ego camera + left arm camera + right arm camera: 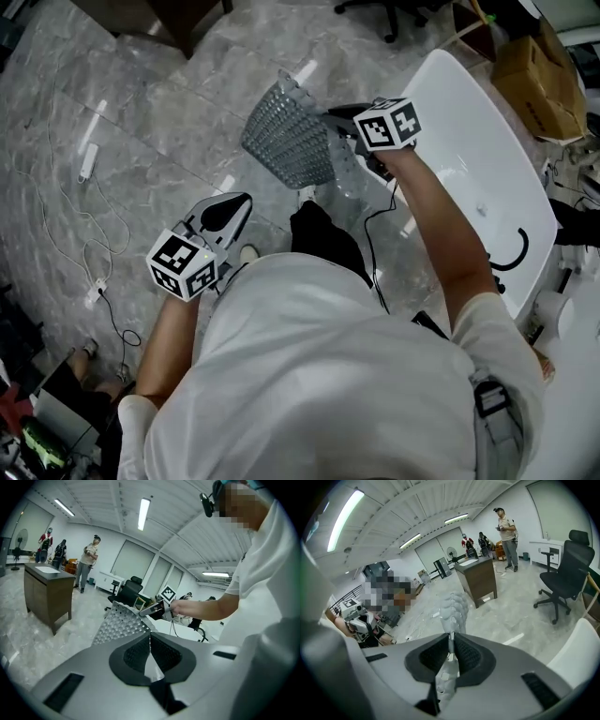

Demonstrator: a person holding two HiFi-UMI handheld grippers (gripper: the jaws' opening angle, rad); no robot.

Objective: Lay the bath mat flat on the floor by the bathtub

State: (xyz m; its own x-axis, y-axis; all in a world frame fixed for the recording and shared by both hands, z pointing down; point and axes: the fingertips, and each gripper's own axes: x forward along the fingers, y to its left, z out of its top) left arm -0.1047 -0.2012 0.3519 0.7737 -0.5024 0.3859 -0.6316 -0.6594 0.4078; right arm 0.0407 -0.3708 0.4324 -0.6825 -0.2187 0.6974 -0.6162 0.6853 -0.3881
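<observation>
The bath mat [289,139], a translucent grey sheet covered in small bumps, hangs in the air above the grey marble floor [141,122], just beside the white bathtub [487,178] and touching neither. It droops in a loose fold from one pinched edge. The right gripper [331,118] holds that edge: in the right gripper view its fingers [433,656] are pressed together on the mat, which runs up between them and on past their tips. The person's bare right forearm [436,234] reaches out over the near side of the tub. The left gripper [234,204] is lower and closer to the person's body, well apart from the mat, pointing toward it. Its fingers [136,656] meet at the tips with nothing between them. The person wears a white shirt [319,375]. White cables [66,216] trail across the floor on the left, ending at a power strip [97,292]. A cardboard box [539,84] sits beyond the far end of the tub. Farther off in the room stand a dark wooden cabinet [480,578], a black office chair [567,573] and several people.
</observation>
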